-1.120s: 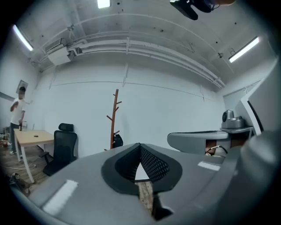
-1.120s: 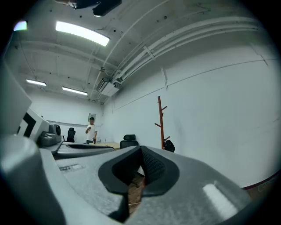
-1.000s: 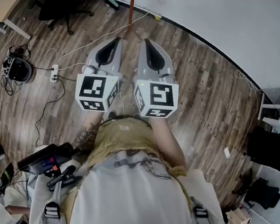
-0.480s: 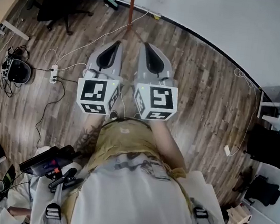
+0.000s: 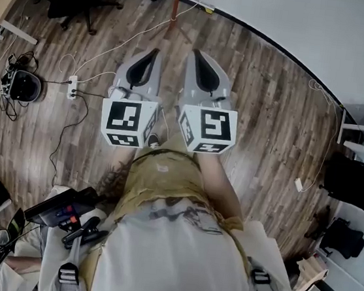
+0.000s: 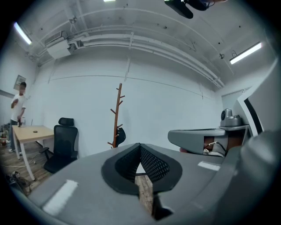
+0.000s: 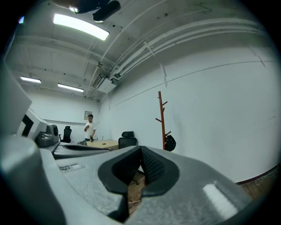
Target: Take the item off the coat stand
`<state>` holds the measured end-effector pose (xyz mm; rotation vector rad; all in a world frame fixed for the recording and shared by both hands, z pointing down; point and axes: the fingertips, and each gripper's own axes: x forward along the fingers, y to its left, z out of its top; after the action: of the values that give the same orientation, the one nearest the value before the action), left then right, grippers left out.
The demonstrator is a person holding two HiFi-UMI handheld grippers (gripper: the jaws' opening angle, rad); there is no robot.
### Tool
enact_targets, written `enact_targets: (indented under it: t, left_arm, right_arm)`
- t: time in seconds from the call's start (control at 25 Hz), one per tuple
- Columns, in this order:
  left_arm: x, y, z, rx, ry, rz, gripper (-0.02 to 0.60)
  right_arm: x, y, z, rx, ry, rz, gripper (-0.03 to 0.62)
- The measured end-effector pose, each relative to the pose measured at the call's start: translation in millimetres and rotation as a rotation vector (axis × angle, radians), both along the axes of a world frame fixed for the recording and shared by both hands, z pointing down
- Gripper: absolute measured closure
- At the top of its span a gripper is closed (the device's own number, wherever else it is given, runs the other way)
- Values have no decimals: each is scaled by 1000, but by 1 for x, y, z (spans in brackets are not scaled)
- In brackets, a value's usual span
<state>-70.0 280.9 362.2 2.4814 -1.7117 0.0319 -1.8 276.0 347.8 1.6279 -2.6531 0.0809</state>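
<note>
item 1: coat stand (image 6: pixel 117 115), thin brown pole with short pegs, upright against the white wall (image 6: pixel 175 105), well apart from both grippers.
item 2: dark item (image 6: pixel 120 135), hanging from a low peg on the stand's right side; small, and its kind cannot be told.
item 3: left gripper (image 6: pixel 140 146), jaws together, nothing between them.
item 4: right gripper (image 7: pixel 141 150), jaws together, nothing between them; held just beside the left one, both aimed toward the stand.
surroundings: black office chair (image 6: pixel 61 143) and light desk (image 6: pixel 33 132) left of the stand, a person (image 6: pixel 17 105) standing by the desk. wood floor (image 5: pixel 271 113) with a white cable (image 5: pixel 129 39) running to the stand's foot, and a power strip (image 5: pixel 71 90) at left. dark bags (image 5: pixel 353 190) and a white shelf (image 5: pixel 356 133) at far right. only floor and cable lie between the grippers and the stand.
change: in the head view the stand's foot sits higher in frame than a second ago; the grippers stay side by side.
hidden: the head view cuts the stand off at the top edge, its pegs and item out of frame. the marker cubes (image 5: pixel 127 121) cover the hands.
</note>
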Motion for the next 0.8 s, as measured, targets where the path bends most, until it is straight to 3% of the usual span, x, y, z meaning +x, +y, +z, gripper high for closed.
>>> enact_targets:
  t: [0.44, 0.8]
  left_arm:
    - [-8, -36, 19, -36, 18, -5, 583]
    - [-18, -139, 20, -22, 6, -87, 583]
  right_arm:
    - [1, -41, 22, -46, 9, 8, 597]
    - [-3, -148, 23, -31, -1, -45, 597]
